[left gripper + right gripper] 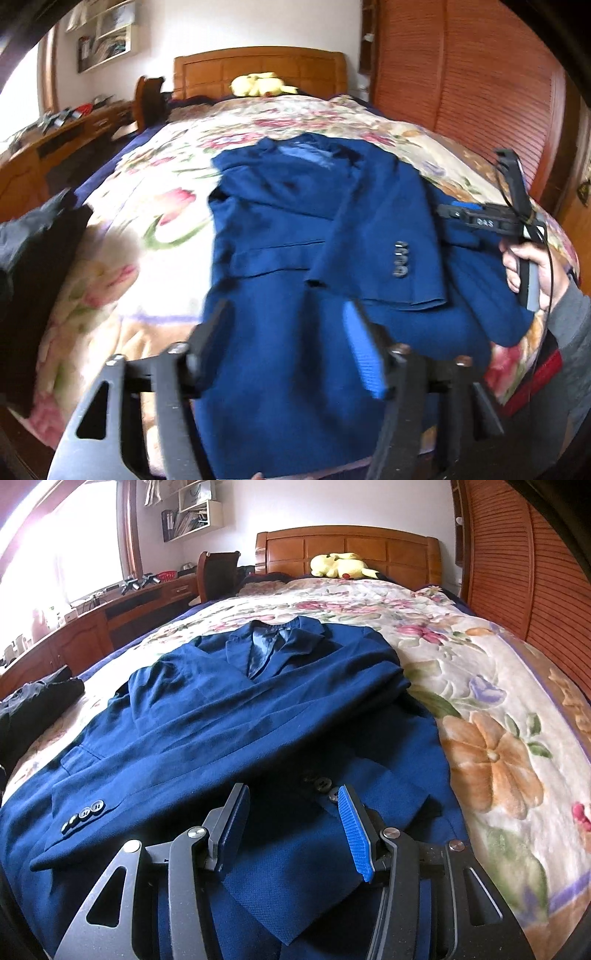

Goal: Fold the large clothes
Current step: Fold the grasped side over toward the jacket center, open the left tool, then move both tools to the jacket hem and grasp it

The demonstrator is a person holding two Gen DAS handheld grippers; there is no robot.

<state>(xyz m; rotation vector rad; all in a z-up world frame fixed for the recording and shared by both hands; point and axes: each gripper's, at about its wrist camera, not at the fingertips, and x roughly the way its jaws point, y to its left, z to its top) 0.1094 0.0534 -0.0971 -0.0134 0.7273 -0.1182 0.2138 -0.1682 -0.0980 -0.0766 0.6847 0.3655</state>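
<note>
A navy blue suit jacket (pixel 236 716) is laid face up on a floral blanket (pixel 491 701) covering the bed, collar toward the far wooden headboard (pixel 347 550), one sleeve (pixel 207 771) folded across its front. The left gripper (pixel 288 343) is held over the jacket's near hem, jaws spread, nothing between them. The right gripper (pixel 291 823) is likewise spread above the cloth. A yellow plush toy (pixel 340 565) is seen by the headboard, dark clothing (pixel 40 698) at the left.

The left gripper (pixel 284 343) has black metal arms, round silver screws and a bumpy blue pad (pixel 364 354). The right gripper (pixel 291 827) looks the same. A thin black cable (pixel 546 258) hangs by the person's gray sleeve (pixel 570 317), beside a red band.
</note>
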